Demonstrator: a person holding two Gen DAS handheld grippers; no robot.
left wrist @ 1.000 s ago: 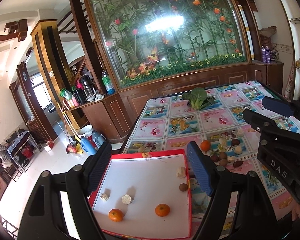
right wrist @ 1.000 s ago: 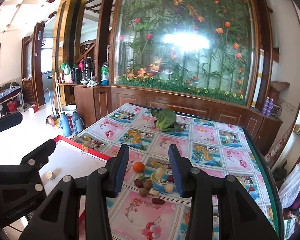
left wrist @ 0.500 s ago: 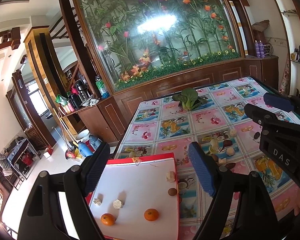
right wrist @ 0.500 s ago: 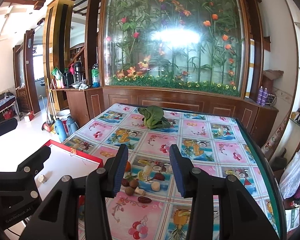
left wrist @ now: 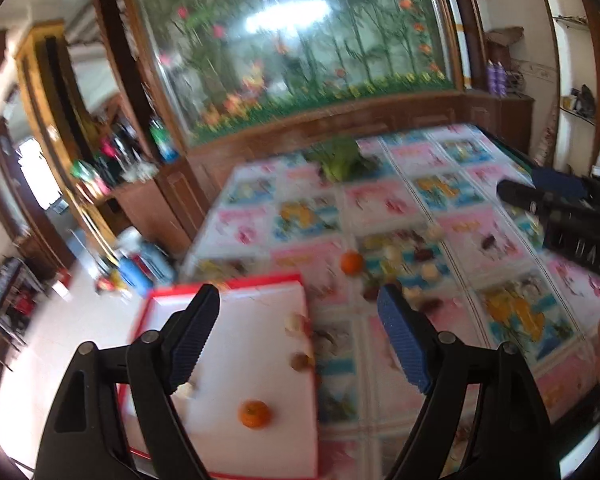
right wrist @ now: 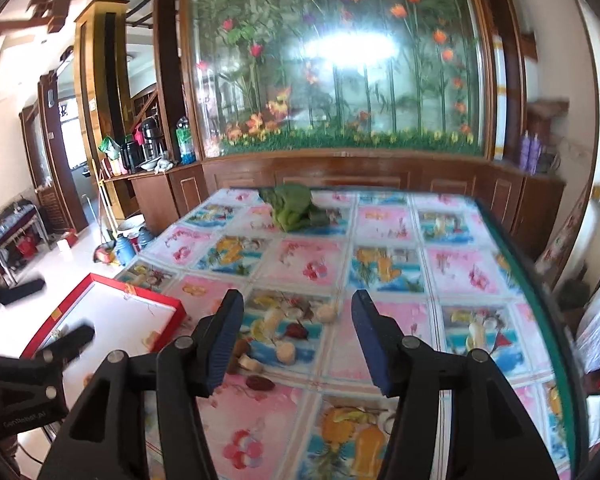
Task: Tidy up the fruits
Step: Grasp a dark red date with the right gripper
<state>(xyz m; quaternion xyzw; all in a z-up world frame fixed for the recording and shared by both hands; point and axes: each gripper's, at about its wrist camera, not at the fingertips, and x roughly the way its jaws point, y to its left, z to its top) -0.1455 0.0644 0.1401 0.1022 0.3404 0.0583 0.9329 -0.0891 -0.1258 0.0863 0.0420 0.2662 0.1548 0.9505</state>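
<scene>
While the fruit pile [right wrist: 288,334] lies loose on the counter [right wrist: 380,264] just beside the red-rimmed tray [right wrist: 100,312], best to lower the right gripper [right wrist: 296,340] (jaws just widened, empty) squarely over one piece; left gripper [left wrist: 300,336] apart, empty.
</scene>
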